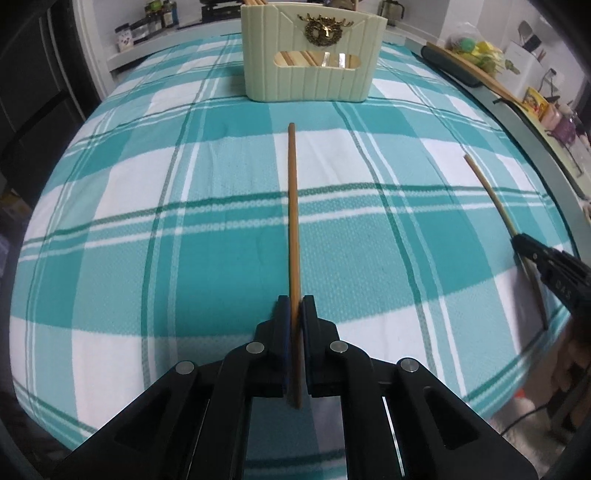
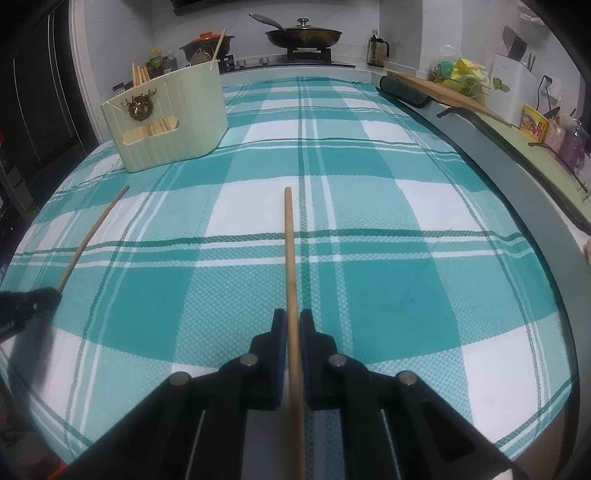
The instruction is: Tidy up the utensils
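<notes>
Clearly, two slim wooden chopsticks are held over a table covered by a teal-and-white checked cloth, one in each gripper. The left gripper is closed on the left chopstick, whose pale brown round shaft is clamped between the blue pads near its near end; the rest of the stick runs straight ahead toward the holder. The right gripper is likewise clamped on the right chopstick, a lighter tan rod with a blunt rounded far tip, seen pointing forward above the cloth. Whether either stick touches the cloth cannot be told. At the far side of the cloth a cream ribbed utensil holder is set upright, marked by a gold deer-head wreath emblem and an oval window through which more wooden sticks are seen; further stick ends are seen above its rim. Both held chopsticks are well apart from the holder and from each other.
</notes>
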